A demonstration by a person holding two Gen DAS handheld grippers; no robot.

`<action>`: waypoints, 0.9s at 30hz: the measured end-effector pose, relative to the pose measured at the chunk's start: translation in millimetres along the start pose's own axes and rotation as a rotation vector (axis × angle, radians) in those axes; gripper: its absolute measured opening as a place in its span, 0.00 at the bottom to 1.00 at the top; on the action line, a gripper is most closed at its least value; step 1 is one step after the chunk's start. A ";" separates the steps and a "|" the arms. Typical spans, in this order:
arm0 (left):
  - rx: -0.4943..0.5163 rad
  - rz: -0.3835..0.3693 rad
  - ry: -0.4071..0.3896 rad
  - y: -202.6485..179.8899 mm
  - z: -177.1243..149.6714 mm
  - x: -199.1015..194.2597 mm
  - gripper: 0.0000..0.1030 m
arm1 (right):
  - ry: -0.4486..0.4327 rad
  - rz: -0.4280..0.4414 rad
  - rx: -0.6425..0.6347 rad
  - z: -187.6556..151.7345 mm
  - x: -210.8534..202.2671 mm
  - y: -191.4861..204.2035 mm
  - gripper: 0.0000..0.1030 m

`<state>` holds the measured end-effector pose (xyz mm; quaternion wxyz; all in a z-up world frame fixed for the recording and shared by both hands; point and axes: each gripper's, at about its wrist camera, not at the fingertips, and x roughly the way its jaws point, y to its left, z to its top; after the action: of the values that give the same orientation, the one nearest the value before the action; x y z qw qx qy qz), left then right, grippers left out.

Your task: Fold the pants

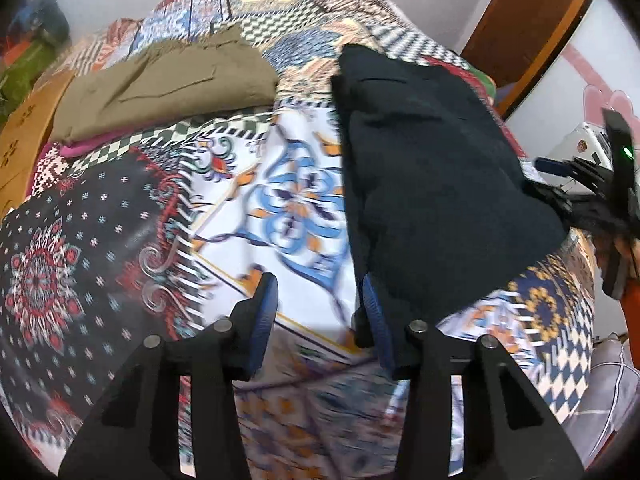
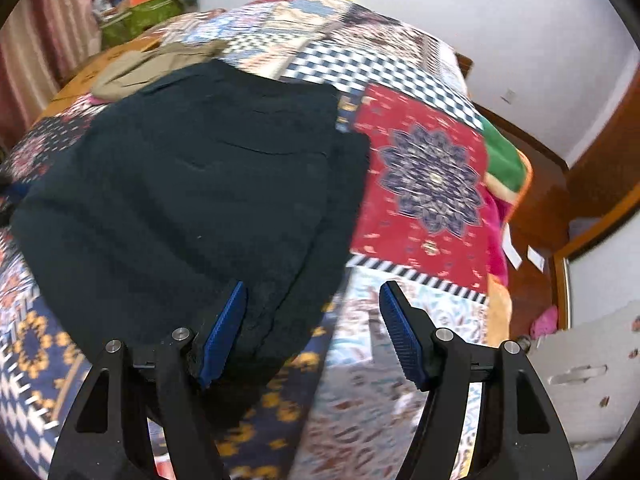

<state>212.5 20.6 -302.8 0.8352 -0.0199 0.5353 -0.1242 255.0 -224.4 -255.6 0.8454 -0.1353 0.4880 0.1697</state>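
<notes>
Dark navy pants [image 1: 432, 184] lie folded on the patchwork bedspread [image 1: 100, 240]. In the left wrist view my left gripper [image 1: 318, 308] is open just above the bedspread. Its right finger [image 1: 372, 312] stands at the pants' near left edge, and only bedspread shows between the pads. In the right wrist view the same dark pants [image 2: 188, 184] fill the left half. My right gripper [image 2: 312, 312] is open, straddling the pants' near right corner with its left finger [image 2: 228, 320] over the cloth. The pads are not pressing on the fabric.
Folded khaki pants [image 1: 168, 88] lie at the far left of the bed, over a pink garment. A green blanket [image 2: 504, 156] hangs off the right side of the bed. A wooden door frame [image 2: 592, 184] and a white box [image 2: 580, 380] stand to the right, and a green bag [image 2: 136, 16] at the far left.
</notes>
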 end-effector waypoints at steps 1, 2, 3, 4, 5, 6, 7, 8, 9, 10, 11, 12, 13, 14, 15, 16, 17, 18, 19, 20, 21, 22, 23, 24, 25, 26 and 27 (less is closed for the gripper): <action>-0.005 0.002 -0.008 -5.3 -1.8 -3.3 0.43 | 0.003 -0.003 0.015 0.3 0.4 -5.2 0.62; -0.014 -0.001 -0.012 -8.5 -2.4 -6.6 0.43 | 0.002 -0.005 0.024 -0.2 -0.9 -7.7 0.62; -0.019 0.002 -0.018 -11.3 -3.2 -11.2 0.43 | 0.002 -0.007 0.035 -0.4 -4.0 -10.6 0.62; -0.020 0.013 -0.026 -11.1 -3.2 -16.2 0.43 | -0.004 -0.010 0.039 -2.5 -10.0 -11.3 0.61; -0.016 0.032 -0.040 -11.6 -1.3 -22.1 0.43 | -0.017 -0.009 0.040 -2.8 -16.1 -12.5 0.61; -0.014 0.043 -0.052 -10.8 0.8 -27.2 0.43 | -0.035 -0.004 0.041 -2.9 -24.0 -13.6 0.62; -0.016 0.051 -0.068 -9.9 5.7 -34.5 0.43 | -0.052 0.001 0.042 -2.7 -30.5 -14.5 0.62; -0.018 0.055 -0.081 -10.1 11.1 -40.2 0.43 | -0.070 0.007 0.045 -0.7 -36.8 -14.9 0.62; -0.018 0.060 -0.099 -10.4 17.4 -46.0 0.43 | -0.093 0.015 0.048 1.4 -44.0 -15.2 0.62; -0.016 0.065 -0.113 -10.3 22.2 -49.9 0.43 | -0.112 0.023 0.050 4.0 -48.7 -15.6 0.62; -0.012 0.071 -0.133 -12.7 28.8 -54.6 0.43 | -0.131 0.028 0.052 6.6 -53.6 -14.3 0.62; -0.008 0.068 -0.149 -15.4 37.4 -56.7 0.44 | -0.151 0.038 0.054 10.7 -56.7 -13.5 0.62; -0.007 0.060 -0.158 -18.4 46.1 -56.2 0.45 | -0.165 0.049 0.056 14.4 -57.5 -13.1 0.63; -0.004 0.042 -0.165 -24.1 53.8 -54.6 0.46 | -0.176 0.061 0.058 18.5 -57.1 -11.2 0.64; 0.003 0.030 -0.166 -29.3 59.0 -51.3 0.48 | -0.184 0.073 0.059 22.5 -55.0 -8.7 0.64; 0.013 0.021 -0.166 -35.3 63.0 -47.3 0.49 | -0.185 0.083 0.057 26.7 -50.5 -6.7 0.64; 0.034 0.014 -0.161 -44.1 69.0 -38.0 0.53 | -0.185 0.093 0.057 29.8 -45.3 -3.8 0.64; 0.046 0.011 -0.153 -49.5 72.9 -31.3 0.54 | -0.182 0.105 0.056 32.2 -39.6 -0.4 0.64; 0.057 0.008 -0.141 -54.8 76.7 -22.7 0.54 | -0.177 0.114 0.055 34.1 -33.2 2.8 0.64; 0.069 0.002 -0.116 -62.1 81.1 -9.9 0.54 | -0.173 0.118 0.053 34.0 -29.6 5.2 0.64; 0.079 0.002 -0.097 -66.2 84.5 0.9 0.54 | -0.164 0.121 0.049 35.8 -21.7 7.5 0.64; 0.087 0.014 -0.078 -67.6 87.2 10.7 0.54 | -0.158 0.120 0.048 35.2 -17.9 7.9 0.64; 0.091 0.034 -0.065 -67.9 89.6 19.2 0.54 | -0.150 0.116 0.047 35.6 -12.5 9.0 0.64; 0.091 0.047 -0.058 -65.7 90.2 25.9 0.55 | -0.139 0.110 0.047 36.0 -6.1 8.4 0.64; 0.092 0.056 -0.051 -63.3 91.1 31.6 0.55 | -0.130 0.103 0.046 35.4 -1.9 7.1 0.63; 0.090 0.059 -0.038 -59.0 91.8 38.2 0.59 | -0.121 0.091 0.045 34.7 3.1 4.8 0.63; 0.078 0.054 -0.027 -53.9 91.4 42.7 0.65 | -0.111 0.073 0.045 34.1 9.1 1.7 0.63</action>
<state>301.7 -50.5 -292.9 0.8456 0.0255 0.5190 -0.1219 285.1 -208.0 -247.0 0.8672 -0.0889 0.4488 0.1967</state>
